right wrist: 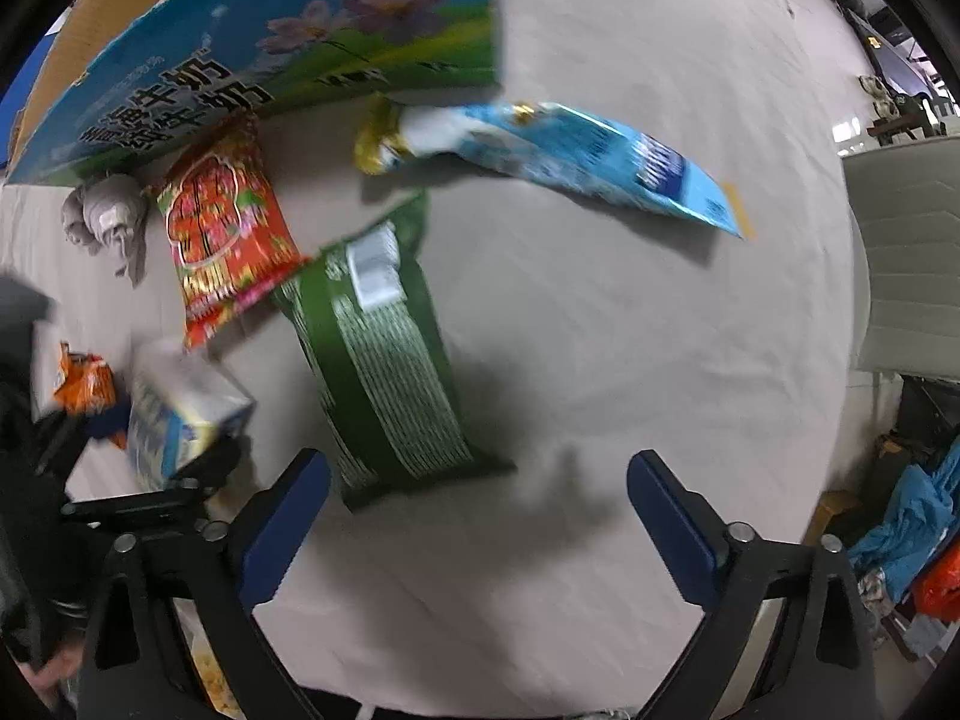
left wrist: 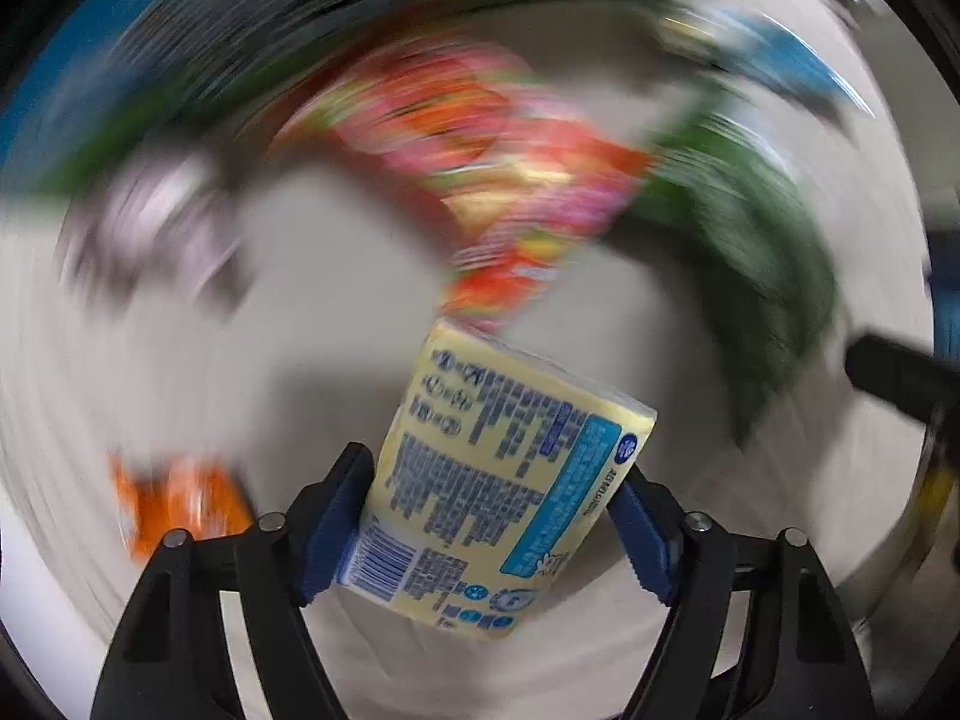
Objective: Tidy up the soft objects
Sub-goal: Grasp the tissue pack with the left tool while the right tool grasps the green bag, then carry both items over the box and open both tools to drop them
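At the far left of the right wrist view, the left gripper (right wrist: 162, 438) clamps a pale yellow plastic-wrapped tissue pack printed in blue (left wrist: 492, 480), lifted off the grey cloth-covered table (right wrist: 600, 330). Its blue pads press the pack's two long sides near the lower end. The pack looks light and squashy under a slick film, so I judge a grip across the middle of the long sides safest; end-heavy holds may let it swivel. The left wrist view is smeared by blur, so little else there can be read.

Further right lie a red and orange snack bag (right wrist: 225, 240), a dark green crinkly bag (right wrist: 384, 360) and a light blue foil bag (right wrist: 600, 162), all likely light, slippery and crushable. The right gripper (right wrist: 477, 516) hangs wide apart over bare cloth, holding nothing.
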The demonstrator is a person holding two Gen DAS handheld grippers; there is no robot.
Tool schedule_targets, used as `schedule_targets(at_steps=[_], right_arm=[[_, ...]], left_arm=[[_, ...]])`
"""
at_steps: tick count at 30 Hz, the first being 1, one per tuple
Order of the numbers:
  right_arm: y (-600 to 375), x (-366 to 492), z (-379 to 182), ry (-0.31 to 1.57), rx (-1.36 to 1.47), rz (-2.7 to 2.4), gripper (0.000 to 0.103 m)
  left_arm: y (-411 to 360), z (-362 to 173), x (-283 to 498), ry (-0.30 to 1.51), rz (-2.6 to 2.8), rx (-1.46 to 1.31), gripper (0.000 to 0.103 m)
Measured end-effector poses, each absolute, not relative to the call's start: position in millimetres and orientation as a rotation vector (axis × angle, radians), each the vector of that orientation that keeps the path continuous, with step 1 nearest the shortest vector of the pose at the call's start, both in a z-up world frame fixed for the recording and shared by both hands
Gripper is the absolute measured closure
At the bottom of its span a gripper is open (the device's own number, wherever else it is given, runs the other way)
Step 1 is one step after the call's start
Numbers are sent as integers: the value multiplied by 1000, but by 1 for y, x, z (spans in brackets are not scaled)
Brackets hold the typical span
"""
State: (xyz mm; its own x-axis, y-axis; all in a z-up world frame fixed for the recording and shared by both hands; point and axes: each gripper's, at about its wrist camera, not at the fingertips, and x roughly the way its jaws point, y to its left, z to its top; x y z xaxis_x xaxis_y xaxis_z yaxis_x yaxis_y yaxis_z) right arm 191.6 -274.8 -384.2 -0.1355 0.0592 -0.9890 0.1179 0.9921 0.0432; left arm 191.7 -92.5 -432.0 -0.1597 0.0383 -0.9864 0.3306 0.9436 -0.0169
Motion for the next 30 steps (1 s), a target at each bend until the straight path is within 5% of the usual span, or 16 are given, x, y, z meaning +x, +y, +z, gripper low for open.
schedule_targets(at_steps=[2,5,6,7,14,17,21,30], right_arm=[[-270,198,-392,1708,149,-47,11],[-267,204,-404,1733,204,-29,32],[-267,206,-408,1744,232,-18,52],[-267,206,-412,1762,251,-21,56],[-259,192,-422,1797,273,-53,55],[-257,188,-425,1791,269,-61,57],[-252,185,-410,1778,253,-56,68],[-268,149,-349,1706,294,17,70]], left_arm=[[-69,-432,196,1743,-161,112,31],[-46,-441,200,1774,-95,-96,31],[-43,-445,200,1780,-94,-130,31],[-44,-447,201,1786,-95,-140,31],[-74,-468,194,1809,-164,37,31],[-80,-475,191,1777,-133,24,40],[-80,-455,183,1738,-113,14,40],[-108,-381,163,1577,-73,39,41]])
